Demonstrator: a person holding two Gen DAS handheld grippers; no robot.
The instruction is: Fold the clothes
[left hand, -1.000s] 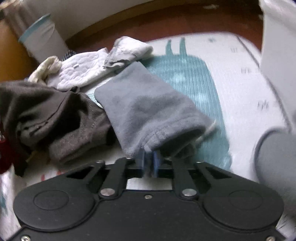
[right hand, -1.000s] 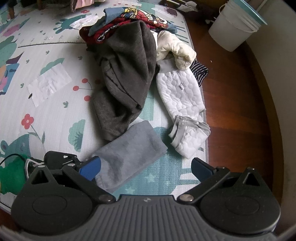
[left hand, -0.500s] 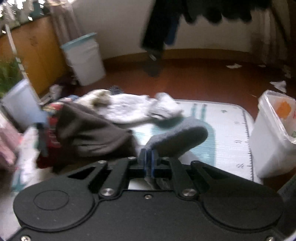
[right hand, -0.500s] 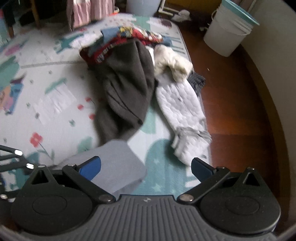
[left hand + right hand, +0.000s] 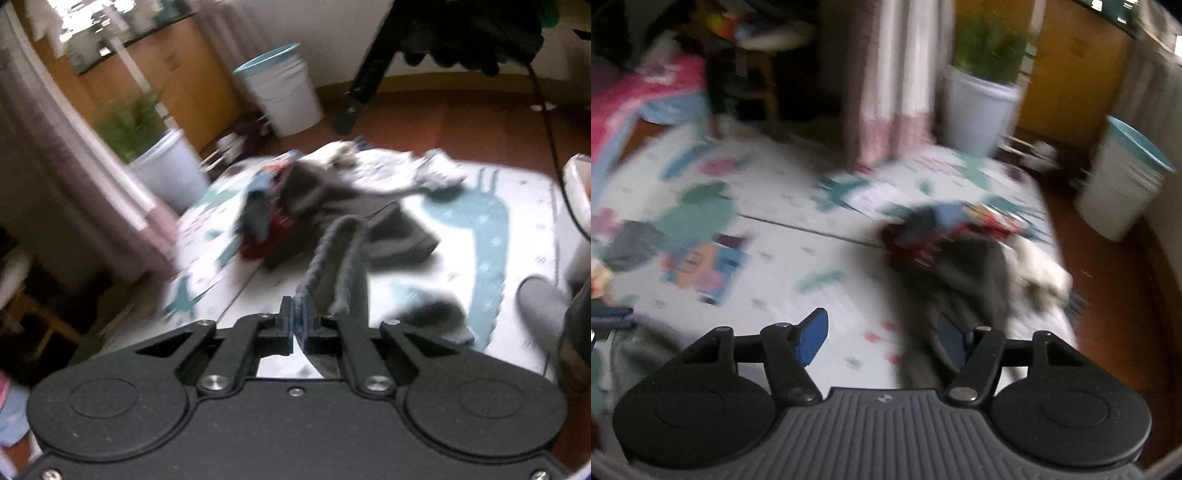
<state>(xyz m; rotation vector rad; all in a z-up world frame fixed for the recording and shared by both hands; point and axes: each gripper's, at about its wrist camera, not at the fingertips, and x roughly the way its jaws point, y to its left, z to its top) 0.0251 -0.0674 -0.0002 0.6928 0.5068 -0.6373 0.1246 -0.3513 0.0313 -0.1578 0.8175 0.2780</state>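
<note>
Left tool (image 5: 298, 314) clamped on edge of one grey garment (image 5: 341, 266), lifted off play mat (image 5: 517, 206). Right tool (image 5: 882, 336) closing, nothing between pads. One clothes pile (image 5: 964, 251) on mat; two white buckets (image 5: 284, 96).

A second ago the grey cloth (image 5: 343, 258) lay flat on the play mat (image 5: 524, 206) with its hem pinched in the left gripper (image 5: 300, 317); now it has been lifted and hangs from the clamped gripper above the mat. The right gripper (image 5: 882, 339), earlier spread wide beside the cloth, has risen above the mat, and its jaws are closing with nothing between them.
</note>
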